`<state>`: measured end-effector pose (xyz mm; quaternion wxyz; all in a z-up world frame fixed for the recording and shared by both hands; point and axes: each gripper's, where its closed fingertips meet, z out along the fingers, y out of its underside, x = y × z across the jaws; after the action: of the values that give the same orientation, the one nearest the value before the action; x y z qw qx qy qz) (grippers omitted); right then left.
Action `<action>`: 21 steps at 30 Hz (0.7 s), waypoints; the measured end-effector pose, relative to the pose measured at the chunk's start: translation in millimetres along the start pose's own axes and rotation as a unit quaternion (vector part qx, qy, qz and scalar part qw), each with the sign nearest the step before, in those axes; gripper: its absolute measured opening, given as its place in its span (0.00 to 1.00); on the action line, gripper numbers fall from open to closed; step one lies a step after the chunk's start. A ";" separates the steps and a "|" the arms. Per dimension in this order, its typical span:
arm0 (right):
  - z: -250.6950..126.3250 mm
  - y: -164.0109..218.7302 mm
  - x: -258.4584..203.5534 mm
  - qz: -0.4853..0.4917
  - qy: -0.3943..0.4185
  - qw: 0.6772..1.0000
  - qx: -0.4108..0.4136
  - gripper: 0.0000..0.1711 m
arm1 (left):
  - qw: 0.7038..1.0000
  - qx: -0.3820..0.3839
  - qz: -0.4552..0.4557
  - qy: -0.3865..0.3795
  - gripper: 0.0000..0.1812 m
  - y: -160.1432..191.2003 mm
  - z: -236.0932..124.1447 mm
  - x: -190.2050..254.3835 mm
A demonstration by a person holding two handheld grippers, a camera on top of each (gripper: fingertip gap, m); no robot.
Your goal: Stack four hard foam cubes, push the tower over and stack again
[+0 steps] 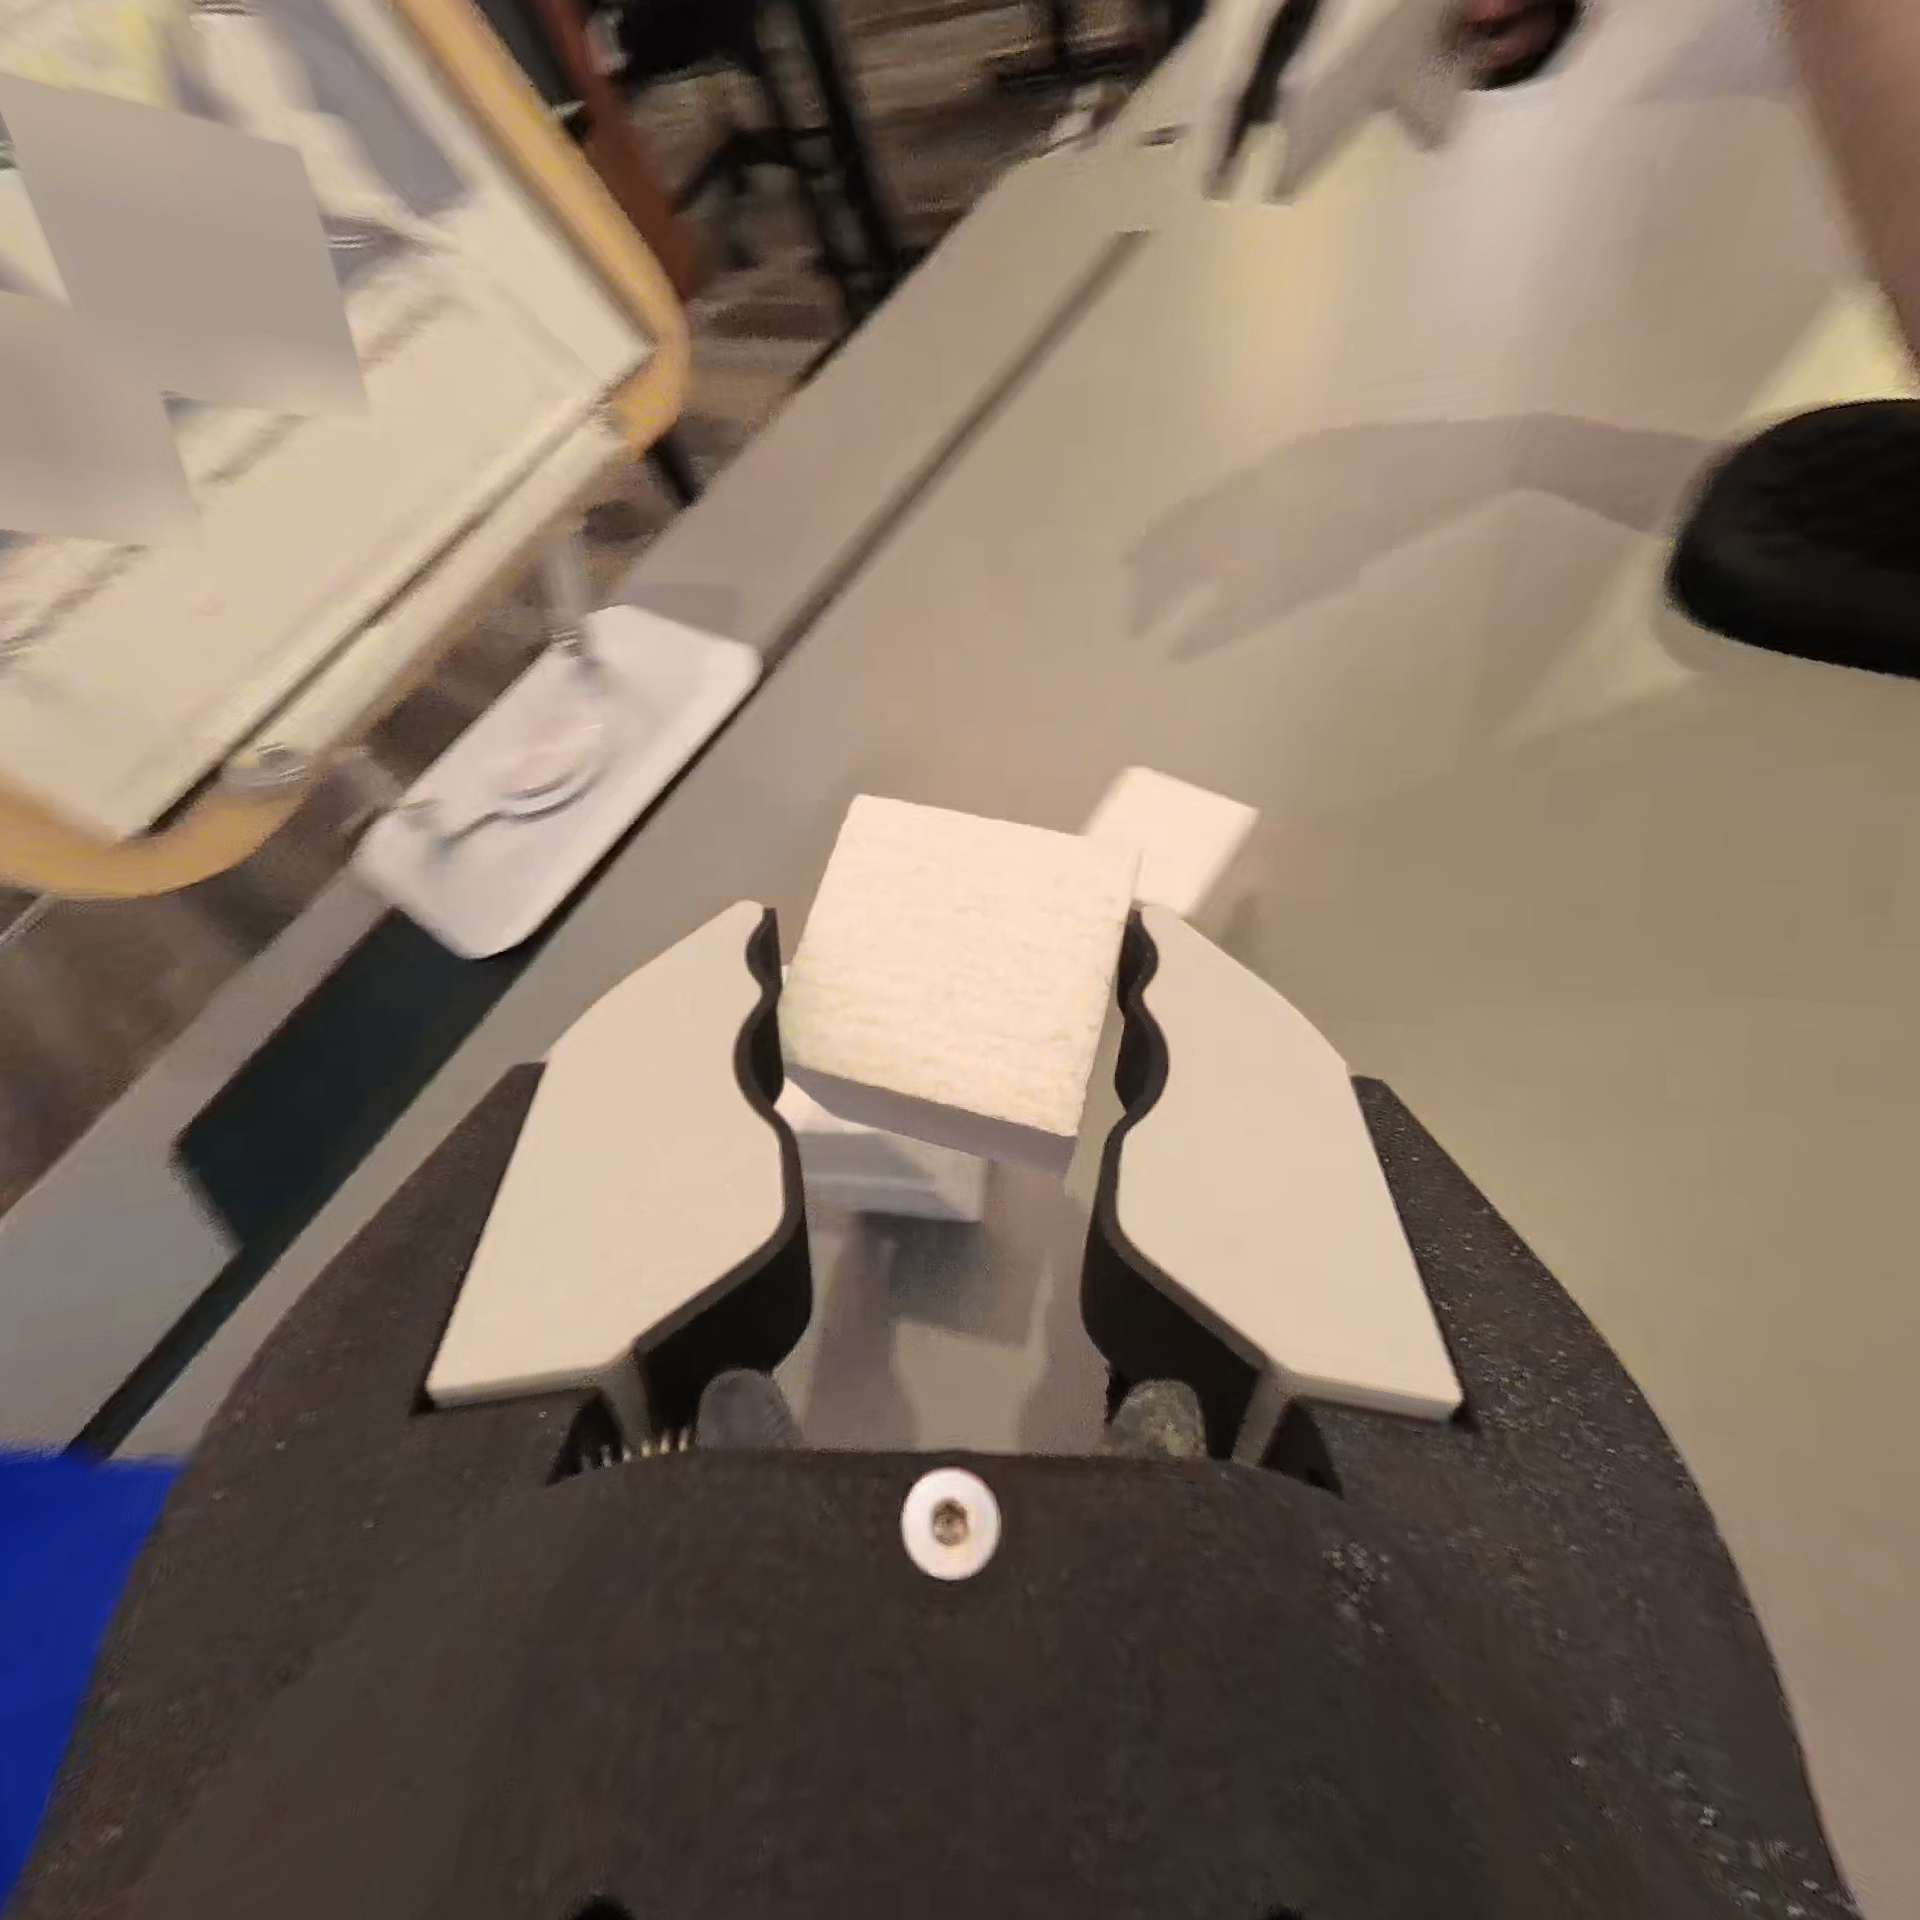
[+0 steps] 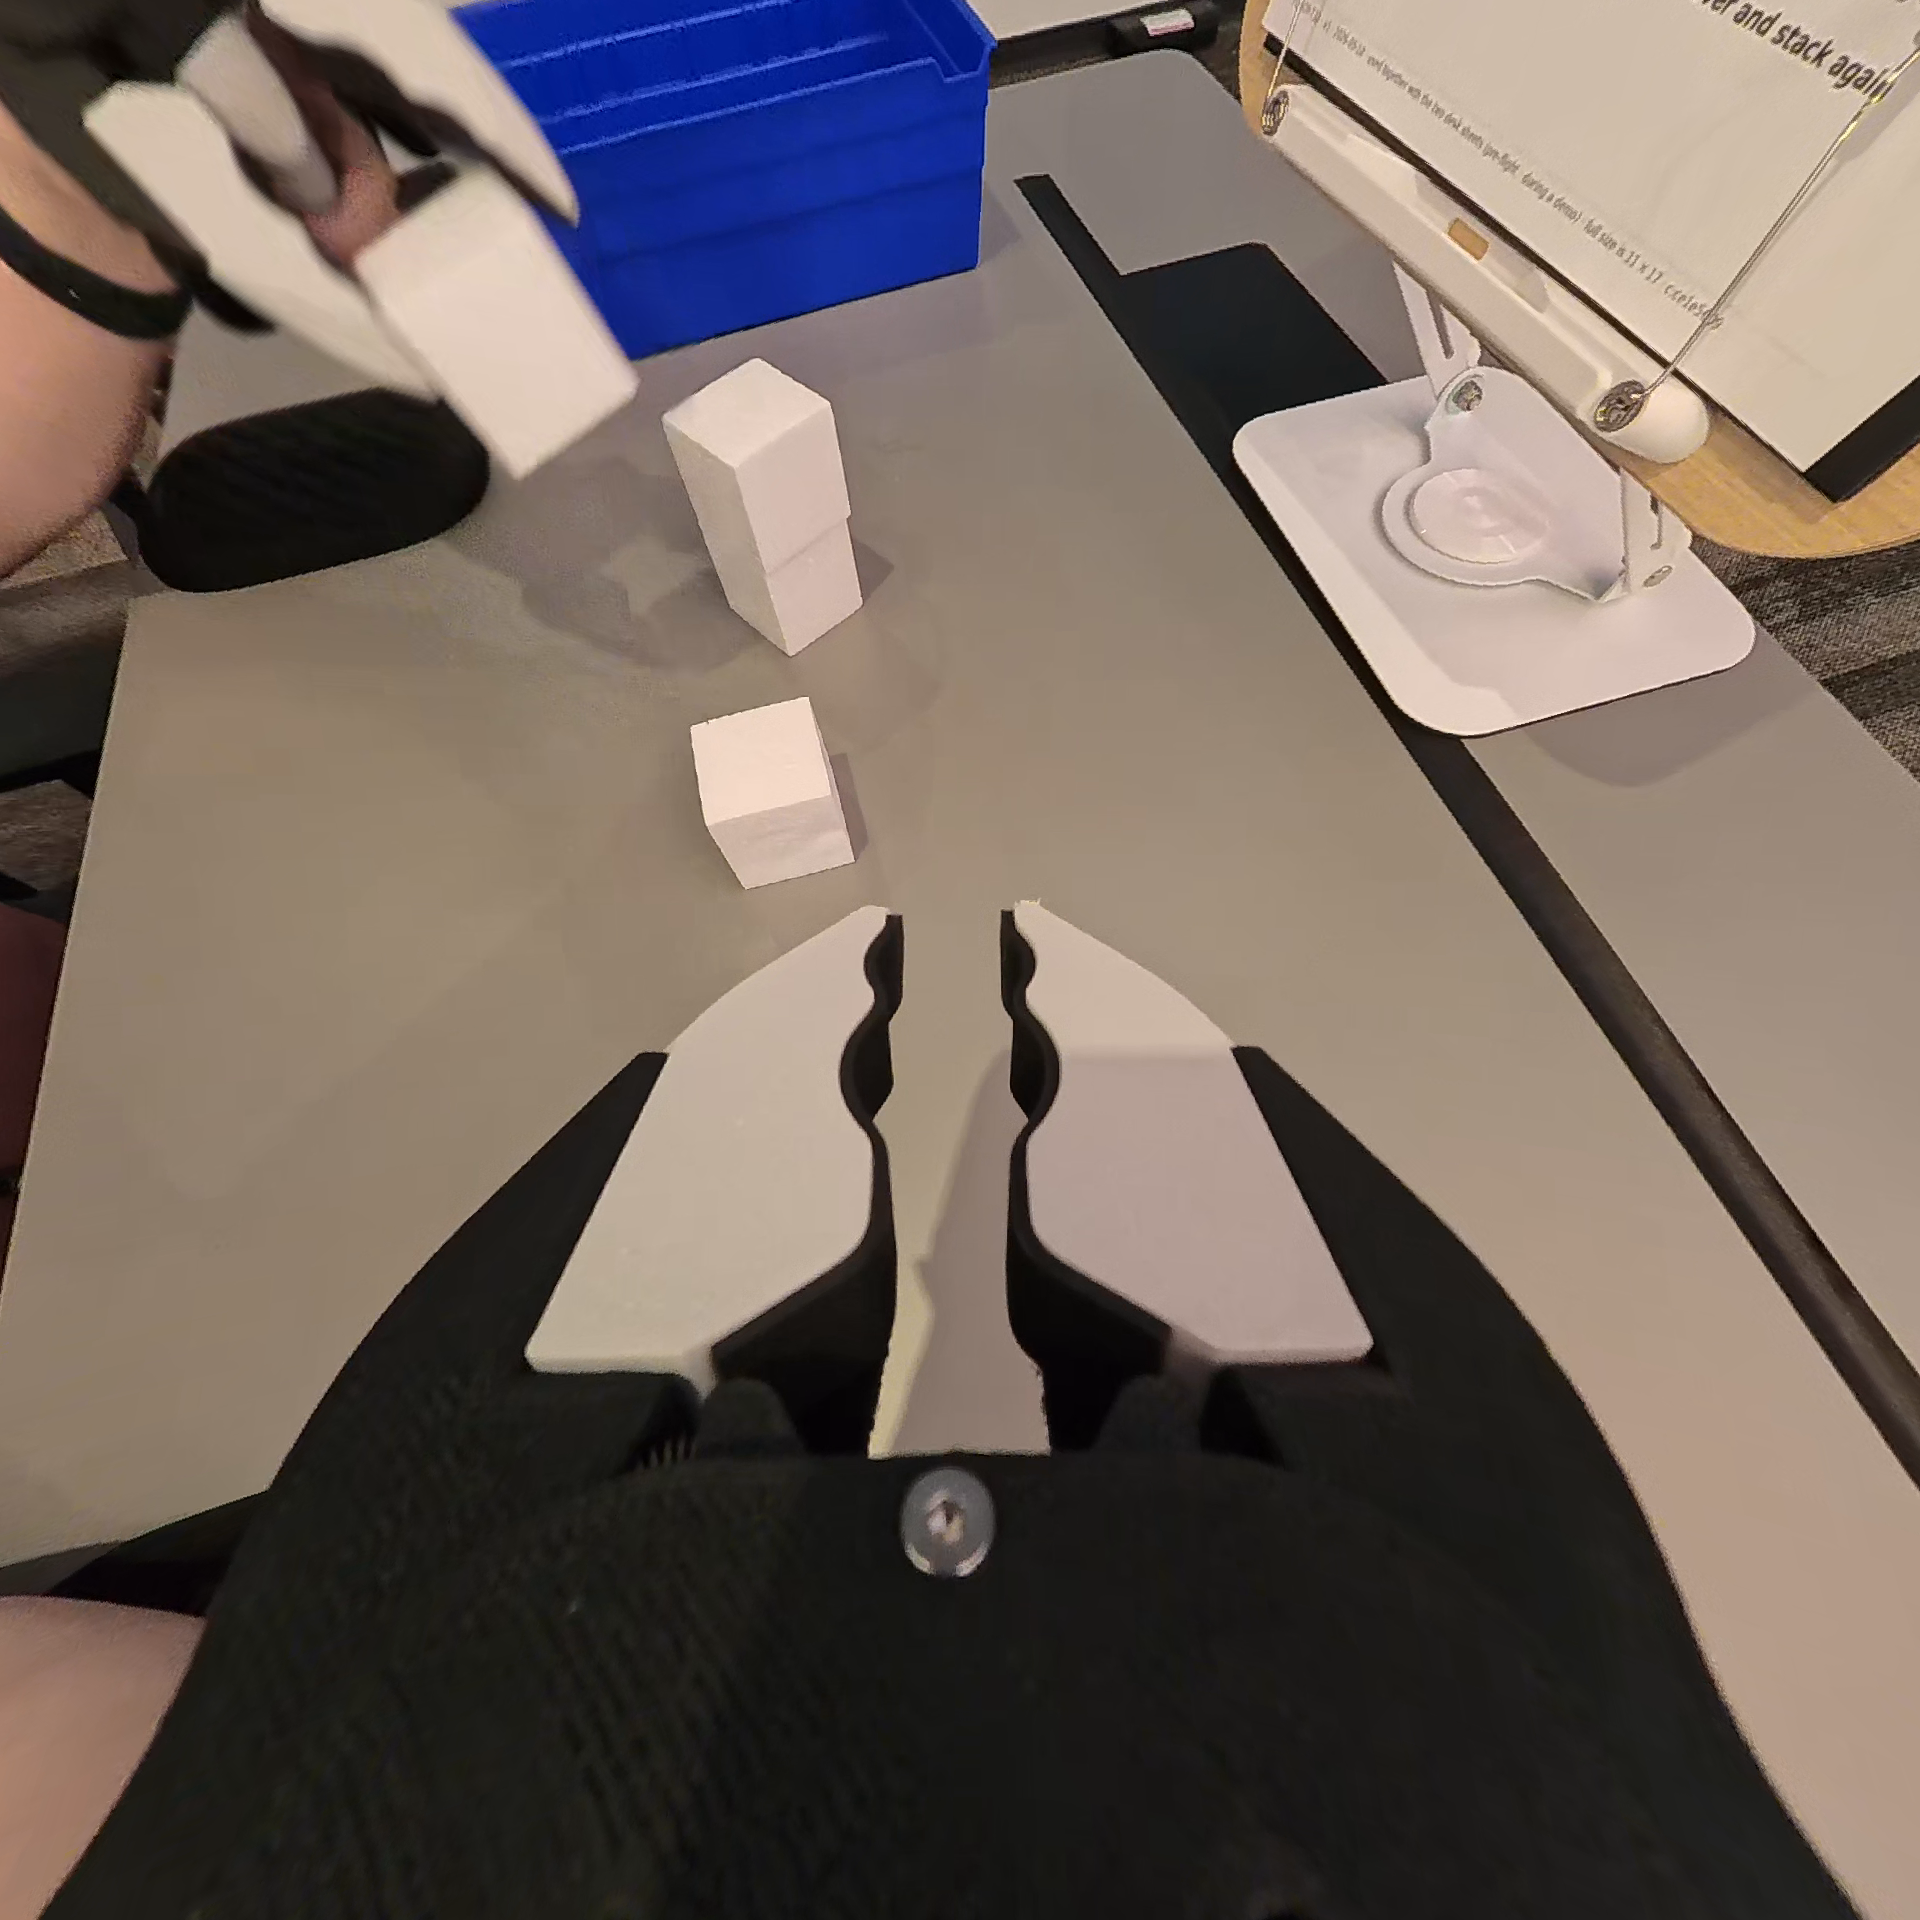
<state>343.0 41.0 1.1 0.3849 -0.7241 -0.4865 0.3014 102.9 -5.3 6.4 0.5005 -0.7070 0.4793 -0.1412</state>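
Cube (image 1: 951, 982) gripped in left tool (image 1: 945, 935); right tool (image 2: 951, 920) slightly parted, empty, near bin (image 2: 769, 156).

4 white foam cubes show. 2 of them form a stack (image 2: 764, 509) standing upright on the grey table, the upper one twisted slightly off the lower. A single cube (image 2: 771, 792) rests on the table just nearer than the stack, apart from it. The held cube (image 1: 951, 971) is lifted off the table, tilted, at far left.
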 end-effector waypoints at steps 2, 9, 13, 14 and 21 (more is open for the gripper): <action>1.0 1.4 -0.3 0.000 0.000 1.000 -0.004 0.11 | 0.999 -0.006 -0.032 -0.039 0.34 -3.4 -3.9 -25.4; 0.3 3.7 0.2 0.002 -0.001 1.000 -0.007 0.11 | 0.997 -0.031 -0.057 -0.040 0.34 12.5 19.9 -48.7; -1.1 4.9 1.5 0.006 -0.002 1.000 -0.004 0.11 | 0.996 -0.062 -0.056 -0.043 0.35 30.2 33.9 -52.5; -1.1 5.3 1.9 0.007 -0.002 1.000 -0.004 0.11 | 0.996 -0.058 -0.063 -0.040 0.35 30.4 35.8 -52.5; 2.4 11.0 3.8 0.013 -0.005 1.000 -0.017 0.11 | 0.995 -0.051 -0.087 -0.018 0.35 29.4 38.3 -50.5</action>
<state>347.6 42.7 -9.8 0.3660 -0.7356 -0.4838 0.3014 87.9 56.8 -21.8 0.4581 -0.7730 0.4136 -0.1467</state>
